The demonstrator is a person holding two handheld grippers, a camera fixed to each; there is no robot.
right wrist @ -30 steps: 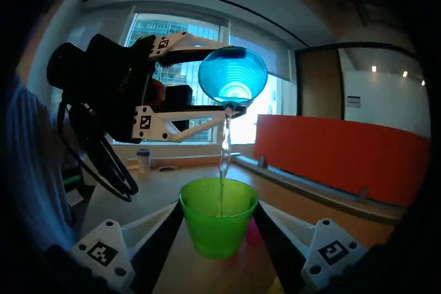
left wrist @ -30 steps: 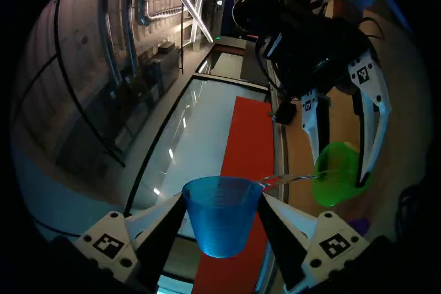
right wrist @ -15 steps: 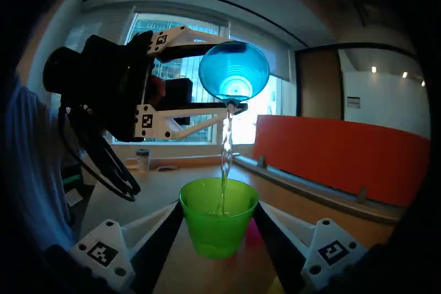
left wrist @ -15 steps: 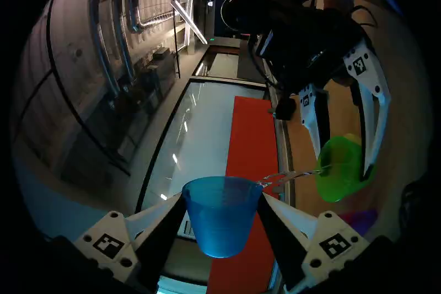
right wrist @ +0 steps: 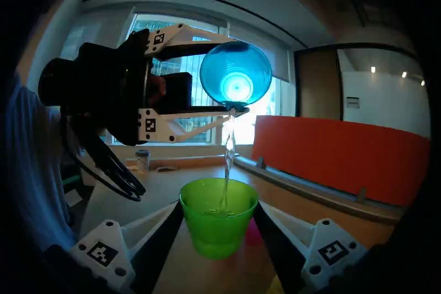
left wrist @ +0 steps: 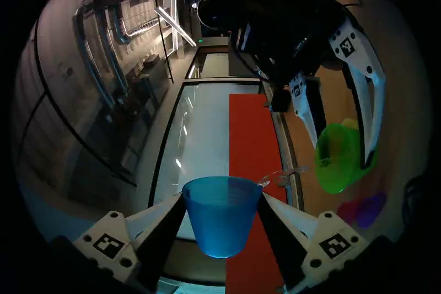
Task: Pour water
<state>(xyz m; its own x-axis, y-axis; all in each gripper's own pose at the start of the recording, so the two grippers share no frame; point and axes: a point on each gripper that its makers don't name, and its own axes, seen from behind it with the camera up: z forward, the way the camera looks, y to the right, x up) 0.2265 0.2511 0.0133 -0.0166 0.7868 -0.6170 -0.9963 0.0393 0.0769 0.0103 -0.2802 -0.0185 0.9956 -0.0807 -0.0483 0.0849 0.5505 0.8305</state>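
Water streams from one blue cup into one green cup.

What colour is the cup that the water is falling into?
That plastic cup is translucent bright green, clearest in the right gripper view.

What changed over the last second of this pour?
The left tool has tipped the blue cup further, its mouth turning more toward the right gripper view; water has risen in the green cup. Unchanged: the right tool holds the green cup upright, both grips shut, stream still falling.
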